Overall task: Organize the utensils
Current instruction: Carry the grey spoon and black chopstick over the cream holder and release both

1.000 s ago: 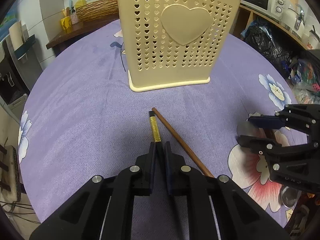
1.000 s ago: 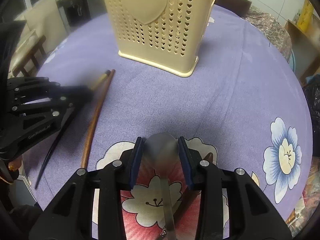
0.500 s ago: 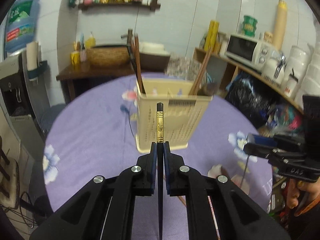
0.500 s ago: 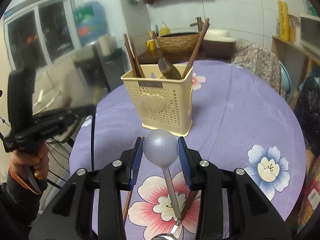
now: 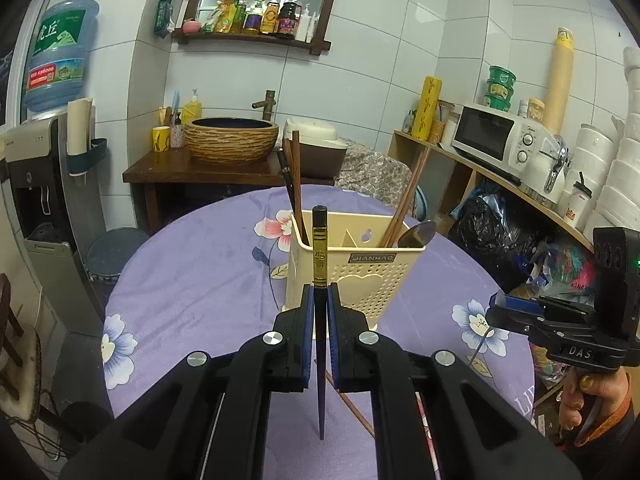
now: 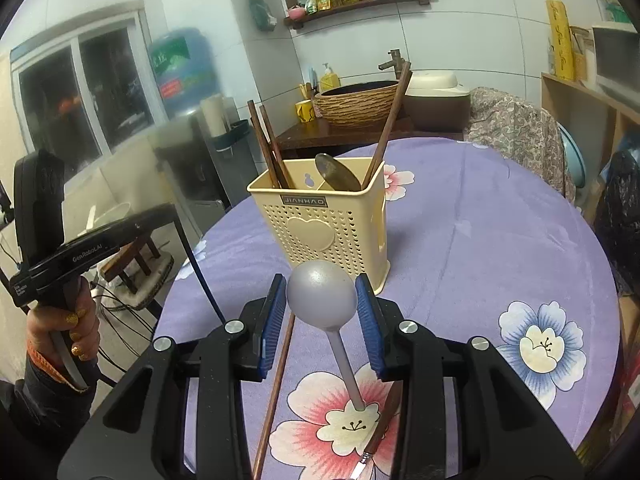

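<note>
Utensil holder (image 5: 362,276) is standing on table (image 5: 192,288), ahead of both grippers. Chopsticks (image 6: 267,144) and spoon (image 6: 334,174) are being kept inside holder. Loose chopstick (image 6: 276,376) is lying on table below right gripper (image 6: 321,312). Sink basin (image 5: 232,138) is sitting on counter behind table; microwave (image 5: 494,138) on shelf at right.

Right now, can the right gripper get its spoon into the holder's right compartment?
Probably yes. The right gripper holds the spoon raised in front of the holder, nothing between. A spoon and chopstick already stand there, but space remains.
</note>
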The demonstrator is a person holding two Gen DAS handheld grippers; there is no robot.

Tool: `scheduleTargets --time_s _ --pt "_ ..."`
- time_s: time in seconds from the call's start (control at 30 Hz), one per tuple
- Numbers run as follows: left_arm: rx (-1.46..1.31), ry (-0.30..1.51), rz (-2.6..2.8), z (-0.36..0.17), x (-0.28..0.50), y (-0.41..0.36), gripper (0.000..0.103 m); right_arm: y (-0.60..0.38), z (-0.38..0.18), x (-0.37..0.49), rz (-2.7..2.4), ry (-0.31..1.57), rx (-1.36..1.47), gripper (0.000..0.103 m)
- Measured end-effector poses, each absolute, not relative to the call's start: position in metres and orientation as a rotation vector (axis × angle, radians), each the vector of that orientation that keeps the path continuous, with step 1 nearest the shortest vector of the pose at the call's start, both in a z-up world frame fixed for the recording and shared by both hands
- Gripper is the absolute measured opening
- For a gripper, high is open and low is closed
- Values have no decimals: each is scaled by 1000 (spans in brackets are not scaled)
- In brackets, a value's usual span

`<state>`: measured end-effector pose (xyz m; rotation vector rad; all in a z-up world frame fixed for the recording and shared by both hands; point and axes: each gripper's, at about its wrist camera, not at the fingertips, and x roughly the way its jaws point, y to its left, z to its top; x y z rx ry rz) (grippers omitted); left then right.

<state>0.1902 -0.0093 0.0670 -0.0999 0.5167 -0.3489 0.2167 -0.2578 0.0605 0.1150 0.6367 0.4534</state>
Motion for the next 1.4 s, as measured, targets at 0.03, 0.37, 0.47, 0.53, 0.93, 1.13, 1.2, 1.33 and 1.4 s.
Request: scheduleTargets --time_s 0.03,0.37,0.47,0.53,0.93,1.13,1.2,1.33,1.4 --pt "-98 510 -350 71 190 -8 8 -260 63 218 459 633 125 36" --pt "-129 299 -375 182 200 -1 8 -270 181 239 450 305 187 36" --pt "-153 256 -372 207 217 -10 8 -258 210 252 434 222 177 36" --pt "-165 239 -354 215 232 -17 8 -244 218 266 429 193 163 36" --pt "-127 352 -281 118 274 -32 8 -201 122 320 384 398 75 37" --pt "-96 409 -284 85 272 -33 8 -202 91 321 357 485 29 37" --pt "-79 431 -287 77 274 -36 8 -200 85 321 335 505 8 37" --pt "-82 431 -278 69 273 -33 8 -199 75 318 319 526 -24 37" --pt "-80 434 -280 71 272 -32 8 -199 72 316 325 531 -30 37"
